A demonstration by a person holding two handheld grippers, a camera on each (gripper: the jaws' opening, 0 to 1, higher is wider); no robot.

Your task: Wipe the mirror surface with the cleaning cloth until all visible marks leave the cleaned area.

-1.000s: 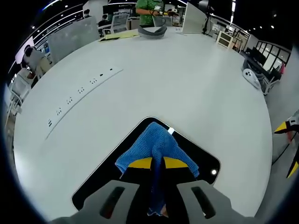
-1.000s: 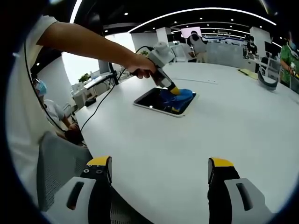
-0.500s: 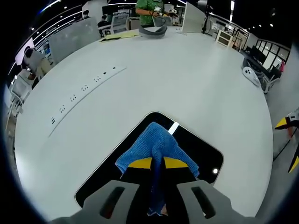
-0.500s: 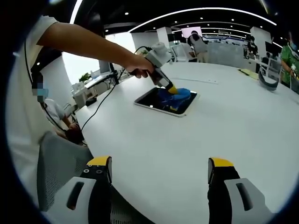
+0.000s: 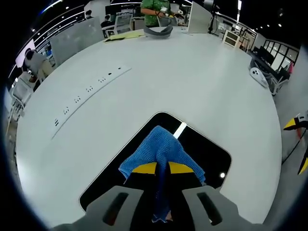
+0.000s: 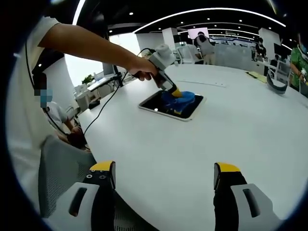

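Left gripper [image 5: 161, 168] is clamped on the blue cleaning cloth [image 5: 161, 151], jaws together with the cloth pinched between the yellow tips, a strip of it hanging down between the grey jaw bodies. Cloth is bunched and pressed onto the dark mirror [image 5: 122, 173], which lies flat on the white table [image 5: 192, 82]; the mirror sits directly under and ahead of the tool, its rounded far corner just past the cloth, bright ceiling-light reflections on the glass to the right of the cloth. Left on the table, a row of small dark sockets [image 5: 82, 96]; far edge, a grey curved object [image 5: 156, 32] and a person in green [image 5: 153, 9]. In the right gripper view, a bare arm at left reaches in with a hand [image 6: 139, 70] on the left gripper [image 6: 175, 92], tip down on the cloth [image 6: 180, 98] over the mirror [image 6: 159, 103], well apart from the right gripper [image 6: 163, 175], whose jaws stand wide apart, holding nothing, above the near table edge [image 6: 159, 159].
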